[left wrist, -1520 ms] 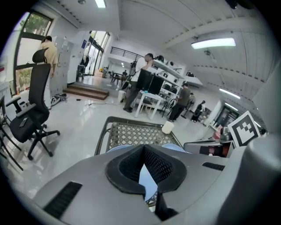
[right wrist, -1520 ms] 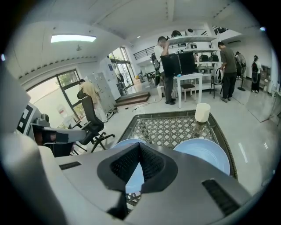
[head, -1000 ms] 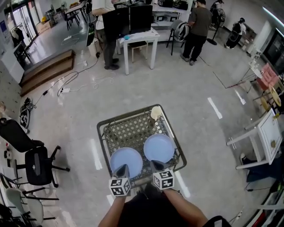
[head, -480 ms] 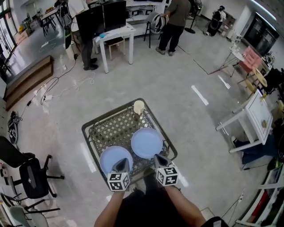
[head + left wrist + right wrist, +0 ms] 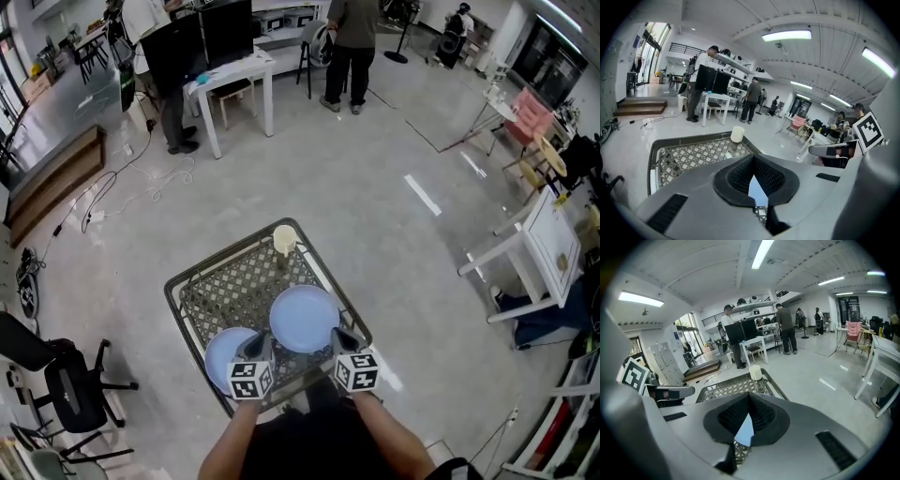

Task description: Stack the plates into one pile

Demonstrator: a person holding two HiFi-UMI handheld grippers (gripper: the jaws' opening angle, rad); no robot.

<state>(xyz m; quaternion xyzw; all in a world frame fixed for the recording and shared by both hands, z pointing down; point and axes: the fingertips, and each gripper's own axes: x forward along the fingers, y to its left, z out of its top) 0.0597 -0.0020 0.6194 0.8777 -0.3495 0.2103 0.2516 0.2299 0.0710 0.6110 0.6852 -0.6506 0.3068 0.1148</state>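
**Plates not piled, both tools closed on nothing**

Looking steeply down on a metal mesh table (image 5: pixel 223 286), set corner-on like a diamond. Two blue plates flat on the mesh, side by side. Right plate (image 5: pixel 302 317) near the middle of the near half. Left plate (image 5: pixel 223 364) at 8 o'clock from it, close to the near-left rim.

Left gripper (image 5: pixel 255 343): jaws pressed together, nothing clamped, tips over the 2 o'clock rim of the left plate. Right gripper (image 5: pixel 343 335): likewise closed and empty, tips at the 4 o'clock rim of the right plate. Can't tell whether the two plate rims touch or overlap, since the left gripper hides the spot.

Cream cup (image 5: pixel 284 238) upright at the far corner, 12 o'clock from the right plate, well apart from both plates. In each gripper view, only a sliver of blue plate showing through the hollow behind the closed tips, with mesh beyond it and the cup further ahead at 12 o'clock.

Around the table:
- Black office chair (image 5: pixel 75 389) at 9 o'clock.
- White desk (image 5: pixel 234 73) with dark monitors (image 5: pixel 202 37) far off at 12 o'clock, people standing beside it.
- White folding table (image 5: pixel 530 248) at 3 o'clock.
- Pale glossy floor (image 5: pixel 375 187) with white tape marks.
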